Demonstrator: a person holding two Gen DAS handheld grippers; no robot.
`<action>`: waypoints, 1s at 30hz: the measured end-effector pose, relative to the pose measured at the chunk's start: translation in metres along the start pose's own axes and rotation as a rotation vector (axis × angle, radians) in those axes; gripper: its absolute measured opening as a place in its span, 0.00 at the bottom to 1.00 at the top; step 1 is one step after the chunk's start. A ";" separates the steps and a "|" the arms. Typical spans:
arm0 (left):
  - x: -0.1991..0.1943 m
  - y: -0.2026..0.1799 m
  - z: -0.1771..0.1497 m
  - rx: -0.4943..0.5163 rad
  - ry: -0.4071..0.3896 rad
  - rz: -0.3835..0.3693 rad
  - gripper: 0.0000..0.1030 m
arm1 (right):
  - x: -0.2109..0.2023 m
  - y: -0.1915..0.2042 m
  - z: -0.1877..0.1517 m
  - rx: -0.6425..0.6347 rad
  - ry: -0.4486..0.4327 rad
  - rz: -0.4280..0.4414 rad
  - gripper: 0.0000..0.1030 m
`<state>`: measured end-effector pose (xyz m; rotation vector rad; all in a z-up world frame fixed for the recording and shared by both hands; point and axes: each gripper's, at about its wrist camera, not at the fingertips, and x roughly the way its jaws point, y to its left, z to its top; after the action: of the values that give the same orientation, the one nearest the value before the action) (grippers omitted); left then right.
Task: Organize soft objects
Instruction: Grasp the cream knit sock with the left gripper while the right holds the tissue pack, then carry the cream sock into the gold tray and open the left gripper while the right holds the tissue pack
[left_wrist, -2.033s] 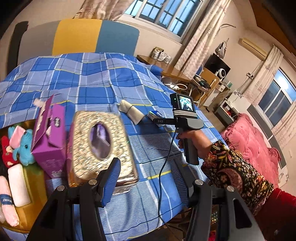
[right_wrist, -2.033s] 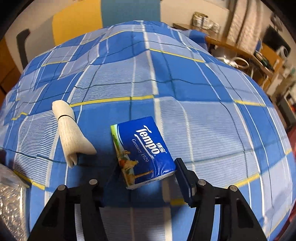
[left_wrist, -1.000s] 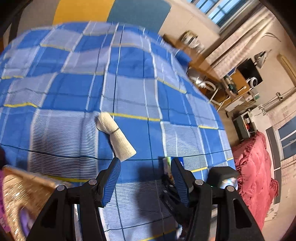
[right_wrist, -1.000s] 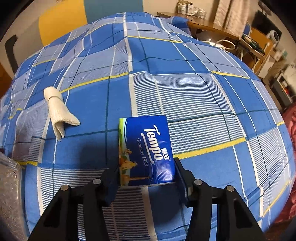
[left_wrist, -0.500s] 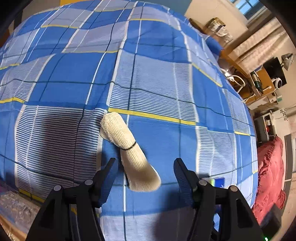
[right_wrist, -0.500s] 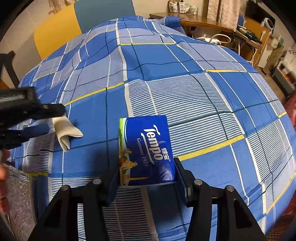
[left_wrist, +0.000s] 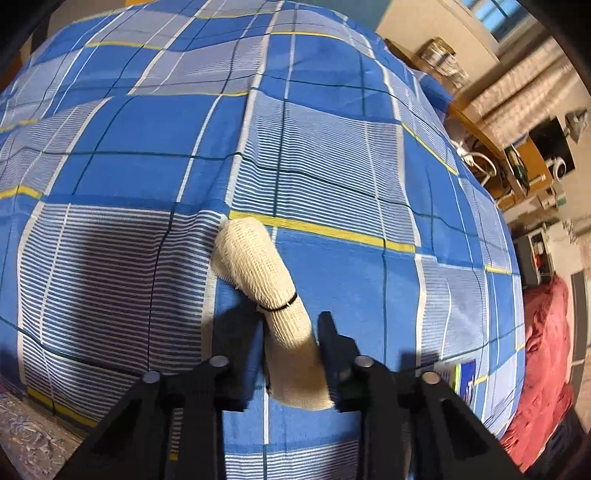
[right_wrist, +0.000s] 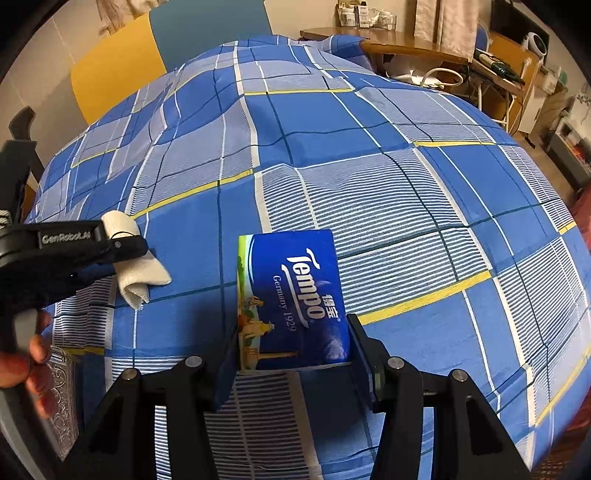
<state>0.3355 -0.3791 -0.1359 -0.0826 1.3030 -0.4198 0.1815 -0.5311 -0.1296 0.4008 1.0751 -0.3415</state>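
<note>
Blue checked bedcover (left_wrist: 332, 147) across both views, with a desk and curtains behind in warm lamplight. On it, near the front edge, a rolled cream cloth (left_wrist: 266, 269) bound by a thin black band (left_wrist: 277, 304), lying flat, not yet raised.

Astride its near half, tilted steeply down: left gripper (left_wrist: 291, 325). Has just been closing, from wide apart to a narrow gap, with the cloth between the jaws. Now pinches it below the band, pads pressed to both flanks. Half a second back, merely straddled the roll without touching. A second back, hung higher, with the cloth ahead of the open fingers. So the one real change: reach finished, grip made.

Confirmed from the right wrist view: same black finger laid across the roll, hand (right_wrist: 22, 354) on the handle at the left edge.

Off to the right, well apart from the cloth: right gripper (right_wrist: 293, 332), half open and clamped on the sides of the blue Tempo tissue pack (right_wrist: 291, 291). Same hold as a second ago. Looks tipped up at the near end; cannot tell whether the far end rests on the cover.

For the task, probably both soft things now in hand, ready for lifting and carrying off to be sorted. Worth watching: a limp roll pinched near one end, likely to droop or slide out.
</note>
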 end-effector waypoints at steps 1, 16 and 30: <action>-0.002 -0.002 -0.001 0.012 -0.005 0.010 0.21 | 0.000 0.000 0.000 0.000 0.000 -0.002 0.52; -0.078 -0.019 -0.021 0.070 -0.126 -0.099 0.16 | -0.001 -0.003 0.000 0.012 -0.034 0.004 0.52; -0.194 -0.031 -0.096 0.218 -0.304 -0.267 0.16 | -0.015 0.018 -0.002 -0.119 -0.142 -0.050 0.52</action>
<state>0.1978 -0.3240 0.0250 -0.1322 0.9426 -0.7453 0.1817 -0.5131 -0.1138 0.2398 0.9622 -0.3433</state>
